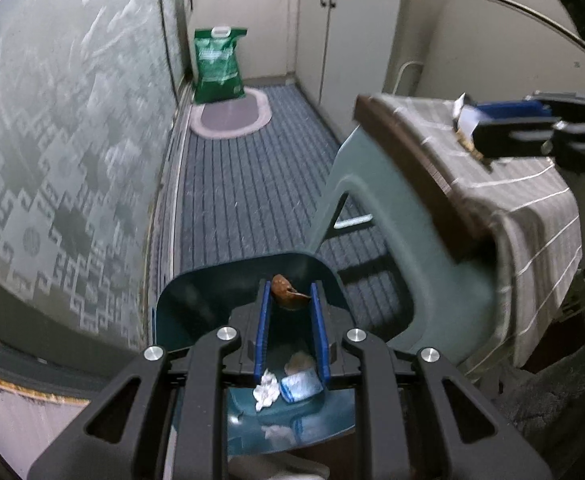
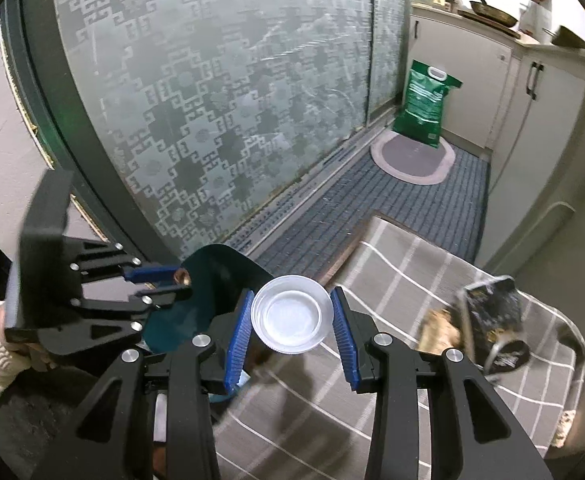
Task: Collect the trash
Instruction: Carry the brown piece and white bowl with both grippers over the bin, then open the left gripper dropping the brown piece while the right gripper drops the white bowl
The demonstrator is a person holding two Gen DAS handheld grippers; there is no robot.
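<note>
My left gripper (image 1: 290, 291) is shut on a brown shell-like scrap (image 1: 283, 285) held at its blue pad tips. It hangs over an open dark teal bin (image 1: 196, 300). In the bin lie a crumpled white tissue (image 1: 266, 391) and a blue-white wrapper (image 1: 302, 387). My right gripper (image 2: 292, 297) is shut on a clear plastic cup (image 2: 291, 322), above the table edge beside the bin (image 2: 212, 280). In the right wrist view, the left gripper (image 2: 184, 281) shows at the left with the brown scrap (image 2: 182, 276). The left wrist view catches the right gripper (image 1: 472, 120) at the far right.
A grey checked cloth (image 2: 392, 272) covers the table, with a black snack bag (image 2: 488, 312) and crumbs on it. A pale plastic chair (image 1: 372, 208) stands under the table. A patterned glass door (image 2: 212, 100), a green sack (image 1: 218, 64), an oval mat (image 1: 232, 114) and cabinets (image 1: 352, 40) border the floor.
</note>
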